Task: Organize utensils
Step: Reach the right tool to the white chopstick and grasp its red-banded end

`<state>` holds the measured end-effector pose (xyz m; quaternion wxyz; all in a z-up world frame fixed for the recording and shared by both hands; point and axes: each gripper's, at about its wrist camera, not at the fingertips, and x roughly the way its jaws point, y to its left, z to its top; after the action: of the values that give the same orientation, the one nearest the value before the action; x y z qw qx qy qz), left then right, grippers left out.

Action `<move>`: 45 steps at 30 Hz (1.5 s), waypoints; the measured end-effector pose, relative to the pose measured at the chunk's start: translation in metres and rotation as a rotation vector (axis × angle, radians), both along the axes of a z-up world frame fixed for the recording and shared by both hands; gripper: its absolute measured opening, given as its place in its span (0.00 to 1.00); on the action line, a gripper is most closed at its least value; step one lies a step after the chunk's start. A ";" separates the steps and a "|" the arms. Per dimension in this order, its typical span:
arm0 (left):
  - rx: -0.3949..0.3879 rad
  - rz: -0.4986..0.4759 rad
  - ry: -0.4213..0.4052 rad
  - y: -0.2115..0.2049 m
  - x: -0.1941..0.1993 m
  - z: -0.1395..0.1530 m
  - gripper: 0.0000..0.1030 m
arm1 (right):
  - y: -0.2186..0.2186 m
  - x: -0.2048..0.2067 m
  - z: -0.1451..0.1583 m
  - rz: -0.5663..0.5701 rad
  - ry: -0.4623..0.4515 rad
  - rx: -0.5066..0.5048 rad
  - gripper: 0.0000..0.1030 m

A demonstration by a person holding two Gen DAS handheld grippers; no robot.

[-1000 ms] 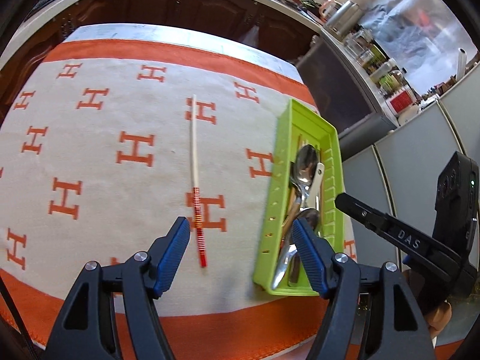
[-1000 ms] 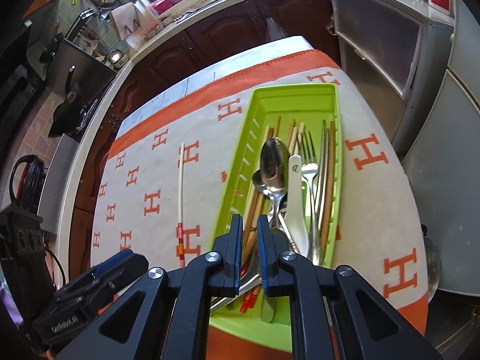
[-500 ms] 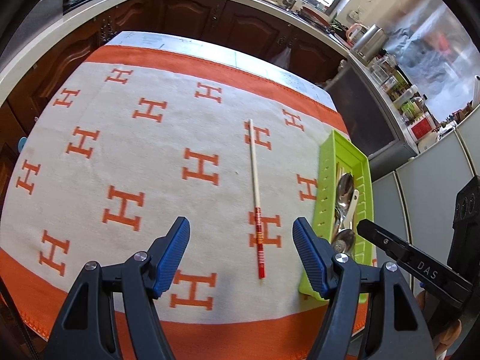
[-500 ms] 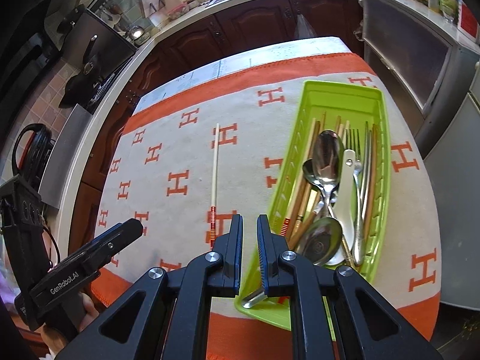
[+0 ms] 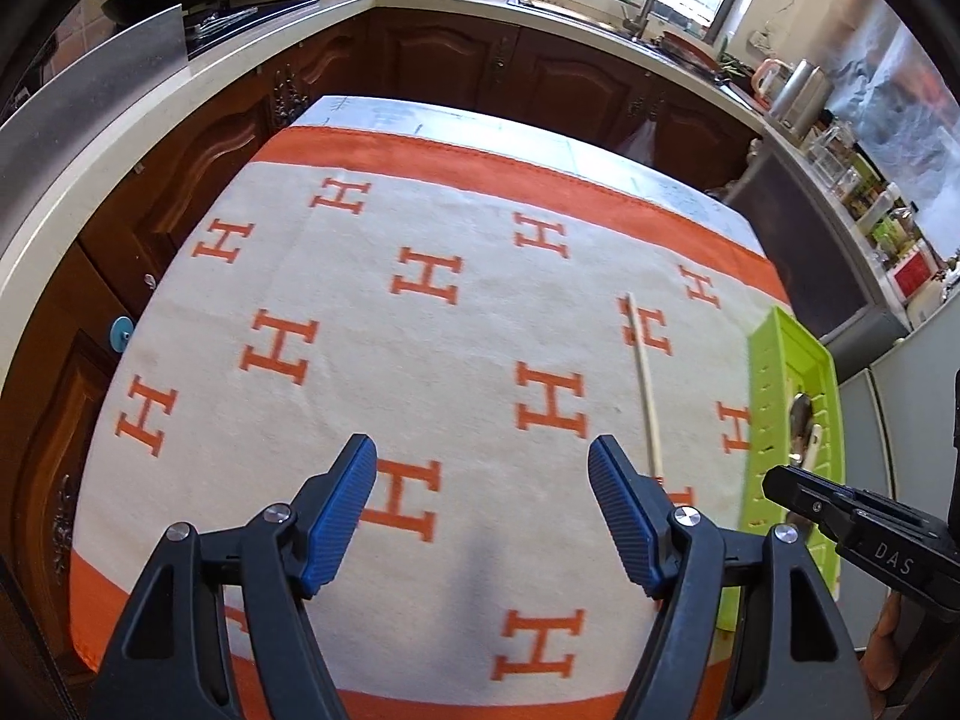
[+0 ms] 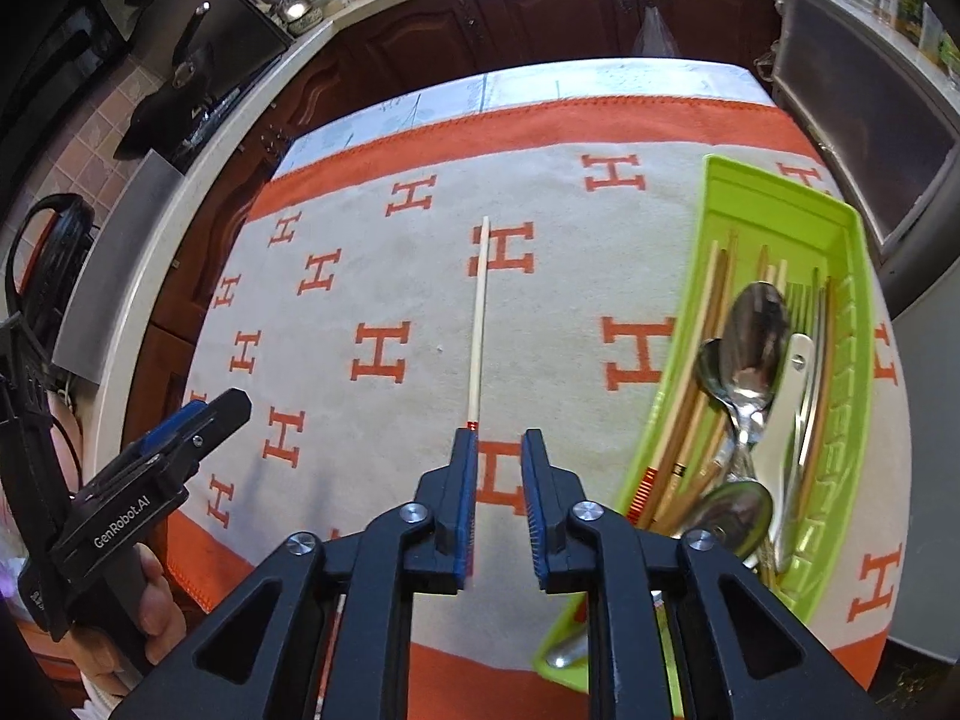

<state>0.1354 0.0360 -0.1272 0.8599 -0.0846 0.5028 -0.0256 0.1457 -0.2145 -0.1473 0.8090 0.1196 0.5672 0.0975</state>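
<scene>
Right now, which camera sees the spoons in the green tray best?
The right wrist view. There the spoons lie in plain sight in the green tray, beside forks and chopsticks. The left wrist view catches only a sliver of one spoon over the tray's wall, partly behind the right gripper.

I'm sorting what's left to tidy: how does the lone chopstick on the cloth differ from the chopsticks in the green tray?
The lone chopstick lies alone and flat on the cloth; the tray chopsticks are bundled in the green tray, partly under spoons. The lone one is pale cream; some tray ones are browner. Both kinds lie roughly parallel, lengthwise.
</scene>
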 end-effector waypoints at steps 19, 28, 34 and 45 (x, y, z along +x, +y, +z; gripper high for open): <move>0.069 0.019 0.073 0.021 0.038 -0.036 0.80 | 0.072 0.081 -0.083 0.078 0.146 -0.200 0.19; 0.074 0.012 0.086 0.021 0.042 -0.043 0.80 | 0.097 0.078 -0.084 0.146 0.072 -0.326 0.08; 0.100 -0.002 0.076 0.015 0.038 -0.040 0.82 | 0.089 0.074 -0.082 0.120 0.067 -0.282 0.05; 0.092 -0.034 0.082 0.000 0.027 -0.036 0.99 | 0.061 0.061 -0.080 0.061 0.117 -0.101 0.05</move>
<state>0.1626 0.0364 -0.1632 0.8409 -0.0377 0.5398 -0.0134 0.2069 -0.1532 -0.2276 0.7760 0.0667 0.6212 0.0862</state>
